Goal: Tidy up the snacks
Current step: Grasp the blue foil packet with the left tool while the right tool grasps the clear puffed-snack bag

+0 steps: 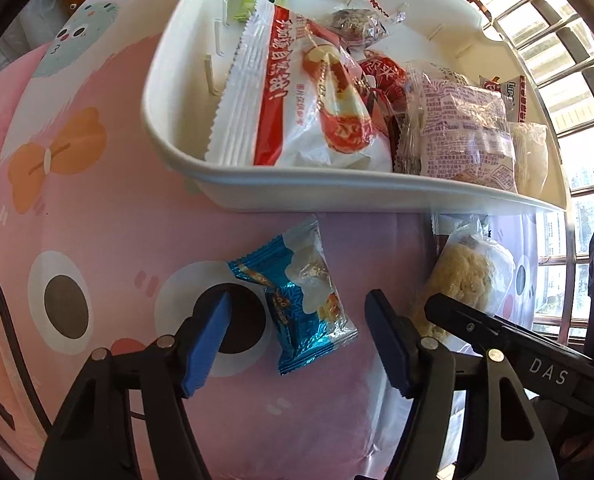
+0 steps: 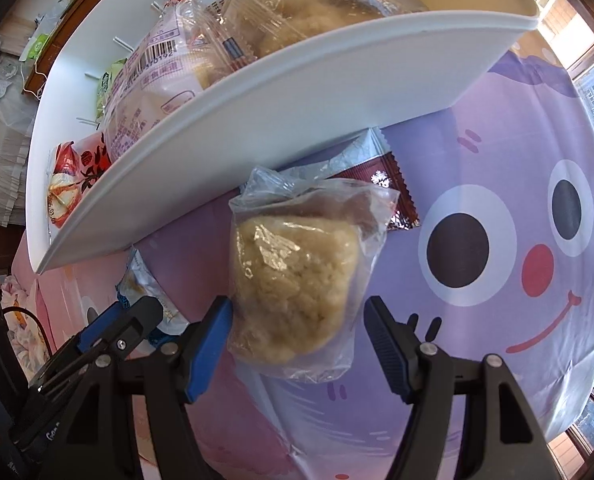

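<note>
Left gripper: black frame, blue pads, jaws apart, straddling a blue foil snack packet lying flat on the pink cartoon-printed cloth; pads not touching it. Right gripper: same build, jaws wide around a clear plastic bag of pale crumbly rice cake; left pad touching the bag's edge, right pad clear of it. Just behind that bag, a dark red sachet. Beyond both, a white plastic tray filled with wrapped snacks.
</note>
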A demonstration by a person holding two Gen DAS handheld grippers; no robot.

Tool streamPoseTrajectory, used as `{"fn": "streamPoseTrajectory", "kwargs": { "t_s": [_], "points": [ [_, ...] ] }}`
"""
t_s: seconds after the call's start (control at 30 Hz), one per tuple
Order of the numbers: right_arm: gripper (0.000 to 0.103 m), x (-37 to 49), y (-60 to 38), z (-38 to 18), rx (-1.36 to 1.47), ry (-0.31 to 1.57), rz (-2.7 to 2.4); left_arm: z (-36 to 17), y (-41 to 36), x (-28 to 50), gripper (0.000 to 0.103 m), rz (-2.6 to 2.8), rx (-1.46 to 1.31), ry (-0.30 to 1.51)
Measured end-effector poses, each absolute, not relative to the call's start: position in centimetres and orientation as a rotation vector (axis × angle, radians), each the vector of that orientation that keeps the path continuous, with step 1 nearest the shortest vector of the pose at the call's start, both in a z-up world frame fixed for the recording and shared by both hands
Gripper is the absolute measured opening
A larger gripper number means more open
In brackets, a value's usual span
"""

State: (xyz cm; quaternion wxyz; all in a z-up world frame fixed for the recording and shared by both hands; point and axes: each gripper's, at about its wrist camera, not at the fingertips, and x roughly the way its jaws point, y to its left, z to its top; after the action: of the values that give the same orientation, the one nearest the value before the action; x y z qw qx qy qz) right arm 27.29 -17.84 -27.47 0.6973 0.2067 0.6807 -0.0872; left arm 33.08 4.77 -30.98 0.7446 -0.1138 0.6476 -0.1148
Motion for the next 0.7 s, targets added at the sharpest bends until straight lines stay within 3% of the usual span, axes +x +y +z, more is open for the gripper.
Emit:
{"fn": "streamPoseTrajectory", "kwargs": {
  "t_s": [0.2,0.43,0.7],
  "points": [
    [0.068,27.7,-16.7,-28.5,0.416,1.528,-0.198,-31.4,4.2,33.0,0.052,-0.240,-0.229,1.415],
    [0.060,28.2,-15.1,-29.1,0.369,1.532,-0.208,-31.3,5.1,33.1,0.035,-0.198,-0.253,1.407],
    [0.055,27.9,-14.3,-28.9,0.355,1.547,-0.195,-31.9,6.1,32.6,0.032,-0.203,-0.329,1.414]
  ]
}}
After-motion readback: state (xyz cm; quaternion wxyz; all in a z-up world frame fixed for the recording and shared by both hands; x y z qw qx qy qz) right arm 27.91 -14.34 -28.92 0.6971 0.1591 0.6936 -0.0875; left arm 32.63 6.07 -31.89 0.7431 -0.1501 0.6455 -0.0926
